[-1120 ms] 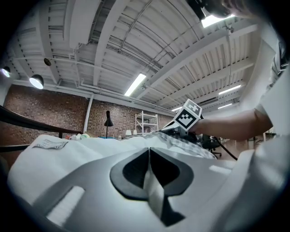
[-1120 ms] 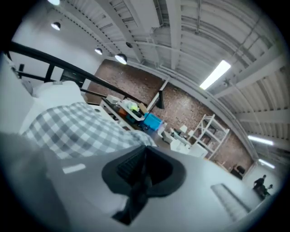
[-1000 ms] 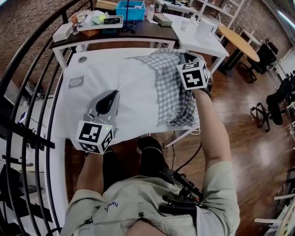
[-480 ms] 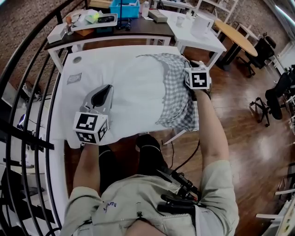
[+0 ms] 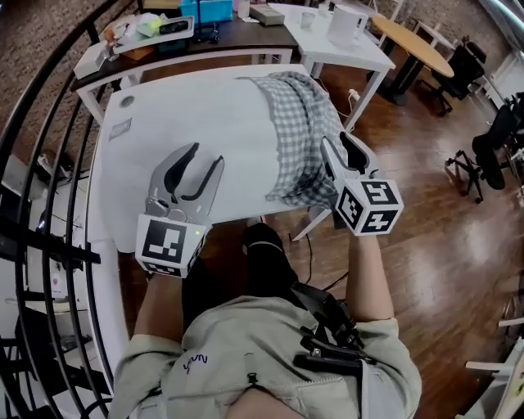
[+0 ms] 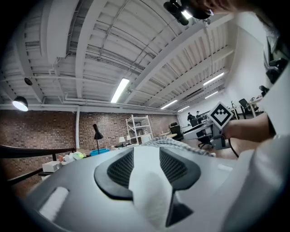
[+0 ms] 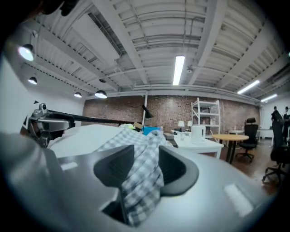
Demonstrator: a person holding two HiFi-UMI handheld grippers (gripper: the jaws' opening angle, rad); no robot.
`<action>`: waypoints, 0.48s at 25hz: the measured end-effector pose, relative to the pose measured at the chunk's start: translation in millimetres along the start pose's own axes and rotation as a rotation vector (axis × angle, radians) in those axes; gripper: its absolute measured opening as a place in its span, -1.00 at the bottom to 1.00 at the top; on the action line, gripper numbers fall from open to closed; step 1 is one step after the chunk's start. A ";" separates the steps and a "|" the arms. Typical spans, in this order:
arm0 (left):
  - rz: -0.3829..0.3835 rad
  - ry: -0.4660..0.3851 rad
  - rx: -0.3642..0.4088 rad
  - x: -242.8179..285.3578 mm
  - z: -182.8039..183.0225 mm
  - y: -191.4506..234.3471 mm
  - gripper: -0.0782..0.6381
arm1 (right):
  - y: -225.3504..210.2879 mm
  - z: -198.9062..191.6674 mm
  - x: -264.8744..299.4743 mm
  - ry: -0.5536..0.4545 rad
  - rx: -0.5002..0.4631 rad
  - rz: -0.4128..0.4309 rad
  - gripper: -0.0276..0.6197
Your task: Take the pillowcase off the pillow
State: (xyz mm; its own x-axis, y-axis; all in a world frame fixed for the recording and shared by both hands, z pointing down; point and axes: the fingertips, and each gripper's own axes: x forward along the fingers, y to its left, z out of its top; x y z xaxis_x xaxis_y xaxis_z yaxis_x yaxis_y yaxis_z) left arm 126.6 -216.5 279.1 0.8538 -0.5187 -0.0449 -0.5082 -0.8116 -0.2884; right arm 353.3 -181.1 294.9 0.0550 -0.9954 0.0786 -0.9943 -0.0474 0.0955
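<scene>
A white pillow [image 5: 205, 114] lies across the table, with the grey-checked pillowcase [image 5: 299, 135] bunched over its right end. My left gripper [image 5: 206, 155] rests on the pillow's near part. Its jaws have just been opening, and a loose fold of white pillow [image 6: 146, 190] lies between the spread pads. My right gripper [image 5: 336, 141] hangs at the table's right edge beside the pillowcase. Its jaws have just been opening too. In the right gripper view, checked cloth [image 7: 140, 179] shows loose between the parted pads.
A dark desk with a blue bin [image 5: 205, 10] stands behind the table, and a white desk with a kettle [image 5: 348, 20] is beside it. A black railing [image 5: 49, 164] curves along the left. A round wooden table [image 5: 417, 53] and office chairs [image 5: 499, 147] stand on the wood floor at the right.
Both grippers were shut, the left on the pillow and the right on the pillowcase. Both have opened and let go. The right one drew back toward me along the table's right edge.
</scene>
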 end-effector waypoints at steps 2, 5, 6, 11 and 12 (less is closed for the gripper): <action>-0.056 0.028 0.019 4.2 -5.1 -29.9 -0.32 | 13.8 -16.5 -20.0 0.024 -0.015 0.001 -0.39; -0.111 0.120 0.086 11.7 -27.0 -63.8 -0.17 | 33.0 -49.7 -37.9 0.096 -0.051 0.015 -0.36; -0.122 0.160 0.113 13.9 -36.3 -71.9 -0.11 | 40.1 -63.5 -39.8 0.131 -0.063 0.031 -0.33; -0.077 0.349 0.284 32.2 -88.8 -78.3 0.05 | 57.9 -116.2 -21.2 0.262 -0.143 0.056 -0.21; -0.055 0.358 0.296 34.4 -93.1 -72.6 -0.13 | 57.4 -118.1 -16.1 0.262 -0.152 0.041 -0.22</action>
State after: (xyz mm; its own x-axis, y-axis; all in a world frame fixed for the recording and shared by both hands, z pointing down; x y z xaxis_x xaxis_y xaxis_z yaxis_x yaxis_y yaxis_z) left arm 182.3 -200.5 387.5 0.7591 -0.5798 0.2960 -0.3648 -0.7555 -0.5442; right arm 306.1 -158.0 416.3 0.0568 -0.9399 0.3366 -0.9721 0.0247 0.2331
